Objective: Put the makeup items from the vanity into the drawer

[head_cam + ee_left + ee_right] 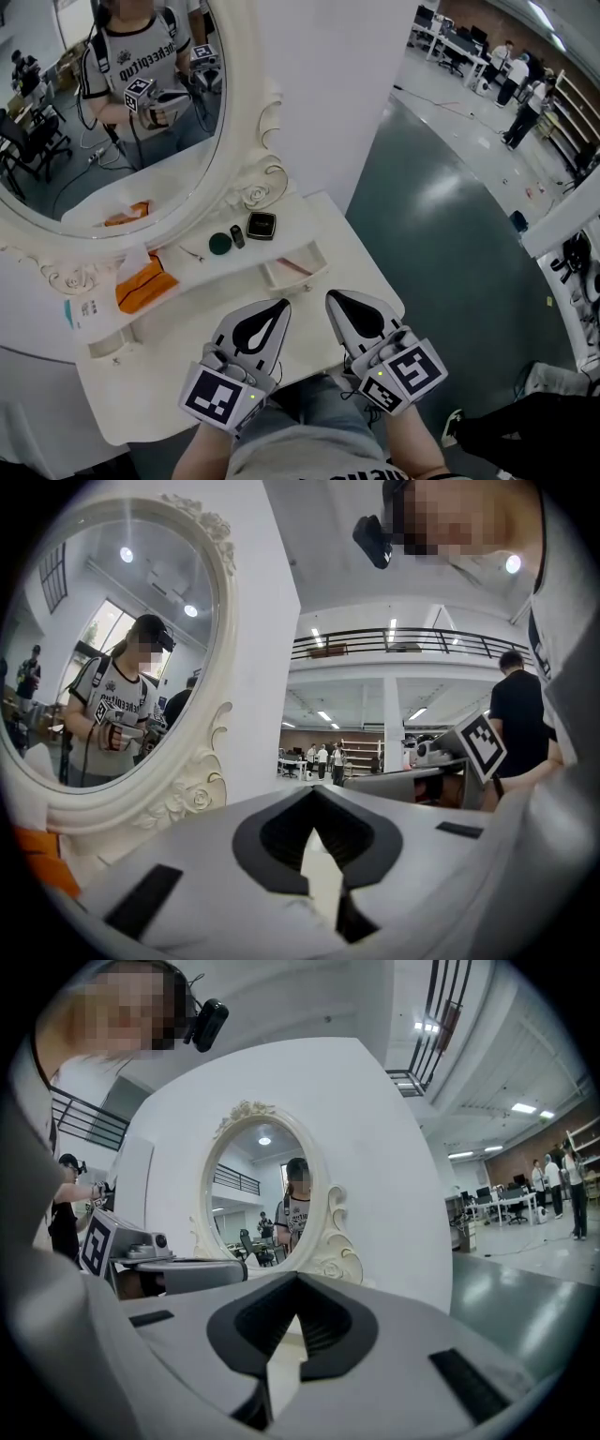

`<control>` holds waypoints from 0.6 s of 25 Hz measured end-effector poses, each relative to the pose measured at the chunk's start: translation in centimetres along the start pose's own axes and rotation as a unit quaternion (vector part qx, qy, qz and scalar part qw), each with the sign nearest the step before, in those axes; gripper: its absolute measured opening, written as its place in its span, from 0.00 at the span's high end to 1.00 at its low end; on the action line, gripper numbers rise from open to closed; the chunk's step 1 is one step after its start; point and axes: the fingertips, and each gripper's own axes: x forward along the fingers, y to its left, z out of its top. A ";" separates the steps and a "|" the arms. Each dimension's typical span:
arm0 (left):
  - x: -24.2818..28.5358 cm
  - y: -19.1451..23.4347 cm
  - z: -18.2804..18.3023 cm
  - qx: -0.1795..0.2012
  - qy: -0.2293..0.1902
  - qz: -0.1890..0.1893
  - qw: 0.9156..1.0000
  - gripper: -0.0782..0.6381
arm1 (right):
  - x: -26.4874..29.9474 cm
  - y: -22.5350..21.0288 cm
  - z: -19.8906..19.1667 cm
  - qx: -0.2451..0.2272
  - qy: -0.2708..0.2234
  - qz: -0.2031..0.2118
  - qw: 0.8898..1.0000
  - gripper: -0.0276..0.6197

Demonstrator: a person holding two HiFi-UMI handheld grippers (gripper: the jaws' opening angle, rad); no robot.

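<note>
Makeup items sit on the far ledge of the white vanity (pixel 309 220), under the oval mirror (pixel 112 131): a black square compact (pixel 261 225) lies to the right, a small dark tube (pixel 237 236) is just beside it on its left, and a round green pot (pixel 219 244) lies left of the tube. Further left on the same ledge lies an orange packet (pixel 142 285), well apart from the three. A small drawer (pixel 281 278) stands pulled out just near of the compact, at the right end of the ledge; something thin and reddish seems to lie in it, but it is too small to make out. The two tools hover over the near edge of the counter (pixel 159 394), close to the person's body and well short of the items. The left hand-held gripper (pixel 280 309) points toward the drawer with its jaws brought together and nothing between them. The right hand-held gripper (pixel 334 300) is just beside it, nearly parallel, its jaws likewise closed and empty. The mirror reflects the person holding both tools. Grey floor stretches away on the right of the vanity.
</note>
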 end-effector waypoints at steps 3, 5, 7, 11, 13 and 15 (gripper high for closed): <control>-0.2 -0.1 -0.1 0.002 0.003 0.001 1.000 0.88 | -0.1 0.3 0.0 -0.006 0.001 0.003 1.000 0.94; -0.3 -0.1 0.0 0.002 -0.001 0.003 1.000 0.88 | -0.1 0.4 0.1 -0.007 0.000 0.005 1.000 0.94; -0.4 -0.1 0.2 0.002 -0.003 0.005 1.000 0.88 | -0.2 0.5 0.1 -0.009 0.001 0.007 1.000 0.94; -0.6 -0.1 0.2 0.002 -0.001 0.009 1.000 0.88 | -0.2 0.6 0.1 -0.009 0.002 0.008 1.000 0.94; -0.7 -0.1 0.1 0.002 0.000 0.011 1.000 0.88 | -0.2 0.7 0.1 -0.009 0.002 0.010 1.000 0.94; -0.8 -0.1 0.0 0.003 0.000 0.011 1.000 0.88 | -0.2 0.8 0.0 -0.008 0.001 0.010 1.000 0.94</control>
